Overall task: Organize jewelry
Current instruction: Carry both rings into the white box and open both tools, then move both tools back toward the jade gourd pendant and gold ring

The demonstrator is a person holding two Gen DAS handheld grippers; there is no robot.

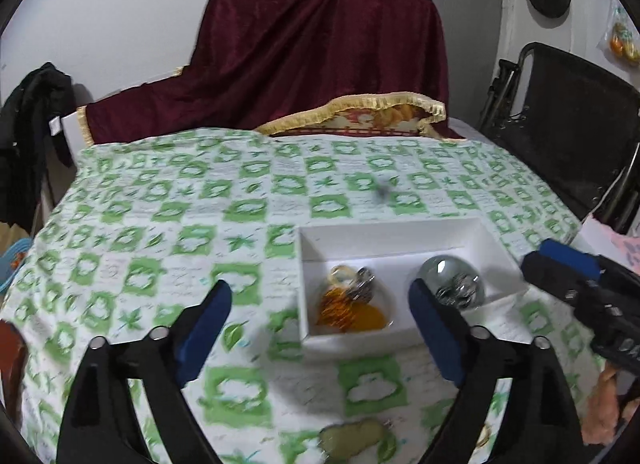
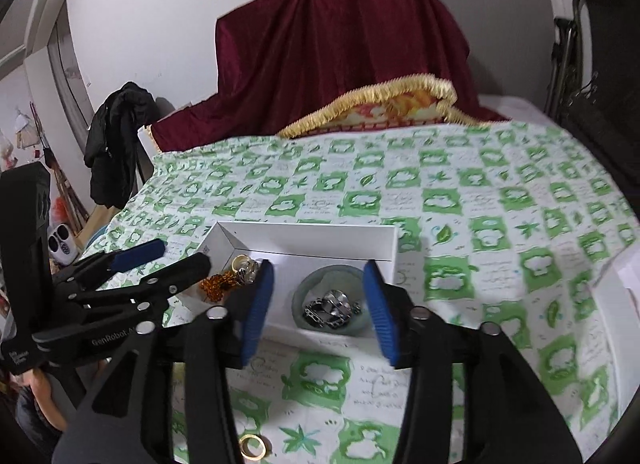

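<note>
- Left wrist view: left gripper [image 1: 320, 318] spread wide, empty, over white box [image 1: 496, 242] near tablecloth's [image 1: 160, 223] front edge; amber beads [image 1: 340, 312] and rings inside. Approach next piece low and centred.
- Right wrist view: right gripper [image 2: 320, 304] part-open, empty, above jade bangle [image 2: 304, 284]; only here, gold ring [image 2: 252, 446] outside box.

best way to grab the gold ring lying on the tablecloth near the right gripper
The gold ring lies flat on the tablecloth, in front of the white box. Come straight down from above with the right gripper, one finger on each side, pinching across the band's outer edges; being flat, it offers no side to grab.
</note>
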